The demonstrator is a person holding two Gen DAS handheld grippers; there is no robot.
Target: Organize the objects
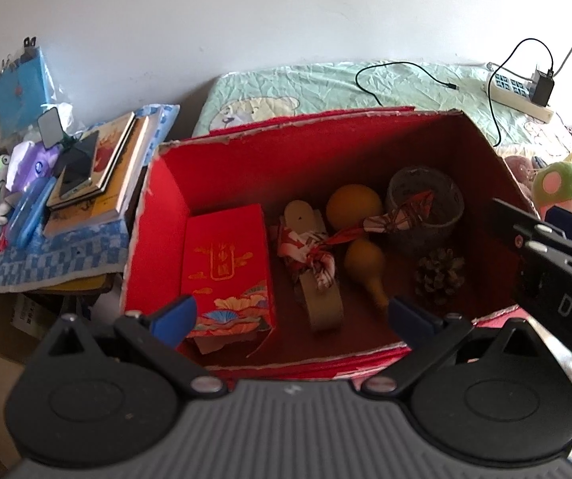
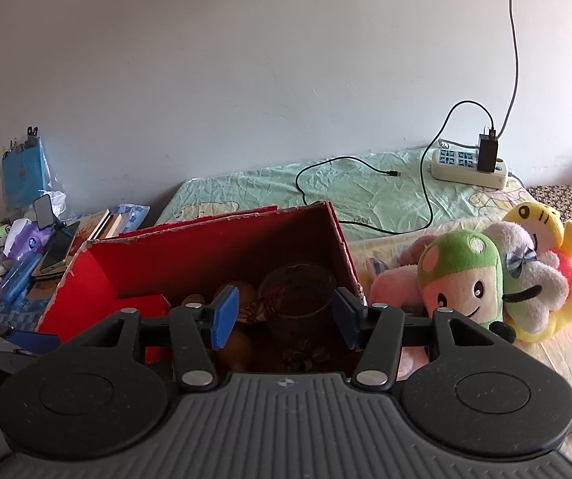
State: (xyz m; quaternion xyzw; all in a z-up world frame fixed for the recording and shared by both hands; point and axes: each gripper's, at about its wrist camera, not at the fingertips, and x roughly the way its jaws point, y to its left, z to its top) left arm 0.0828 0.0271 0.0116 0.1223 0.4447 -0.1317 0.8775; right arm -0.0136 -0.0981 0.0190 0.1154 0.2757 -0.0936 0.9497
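Two grippers are hovering at the near edge of the red box, both spread wide and gripping nothing. Left gripper is looking down into the box, its blue fingers parted over the near wall. Right gripper is hanging lower at the box's right near corner, its fingers likewise released and framing a dark glass jar.

Inside the box, a red packet is leaning at the left end, a grey strip wrapped in patterned cloth is lying just right of it, and a tan gourd is lying near the middle – the jar is standing toward the right back corner, with a pine cone in front of it.

Right of the box, several plush toys are lying bunched together on the bed, touching each other. Behind the box, a power strip with a black charger plugged in is lying on the bedsheet. Left of the box, books and a phone are sitting stacked on a blue checked cloth
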